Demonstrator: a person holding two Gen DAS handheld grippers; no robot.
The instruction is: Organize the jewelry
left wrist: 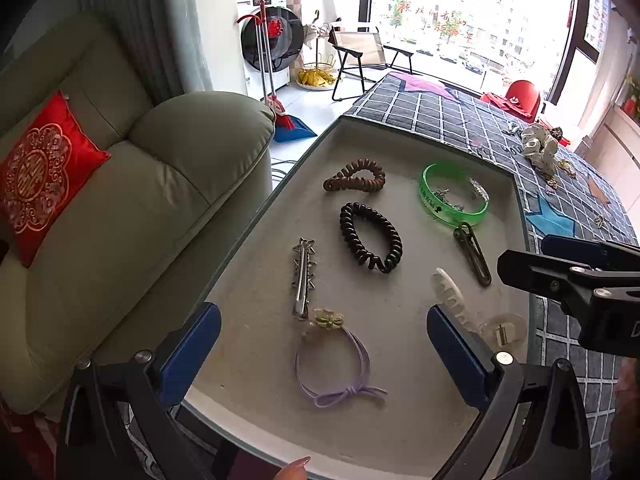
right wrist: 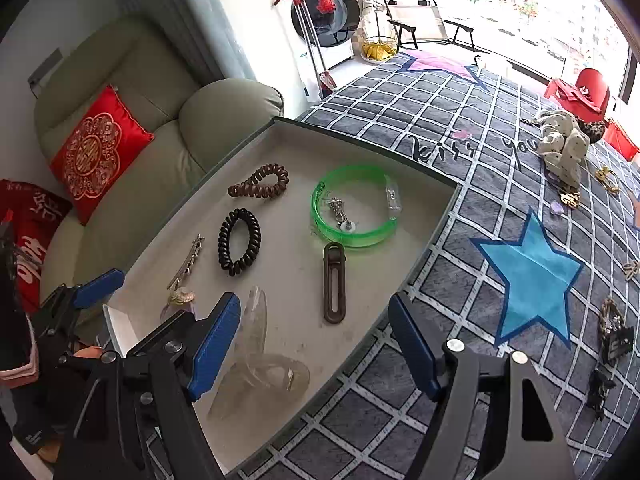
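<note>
A grey tray (left wrist: 248, 248) (right wrist: 416, 236) holds a brown coil tie (left wrist: 354, 180) (right wrist: 259, 187), a black coil tie (left wrist: 370, 238) (right wrist: 239, 241), a green bangle (left wrist: 454, 194) (right wrist: 354, 204), a dark clip (left wrist: 473, 253) (right wrist: 334, 282), a silver star clip (left wrist: 303, 276) (right wrist: 186, 262), a lilac bow tie (left wrist: 336, 364) and a clear claw clip (left wrist: 472, 312) (right wrist: 260, 356). My left gripper (left wrist: 324, 354) is open above the lilac tie. My right gripper (right wrist: 314, 344) (left wrist: 568, 276) is open and empty over the tray's right rim.
More jewelry lies on the checked cloth at the right: a spotted scrunchie (right wrist: 564, 142) (left wrist: 540, 146), gold pieces (right wrist: 608, 180) and dark clips (right wrist: 614, 332). A green sofa (left wrist: 120, 208) with a red cushion (left wrist: 38, 172) stands left of the tray.
</note>
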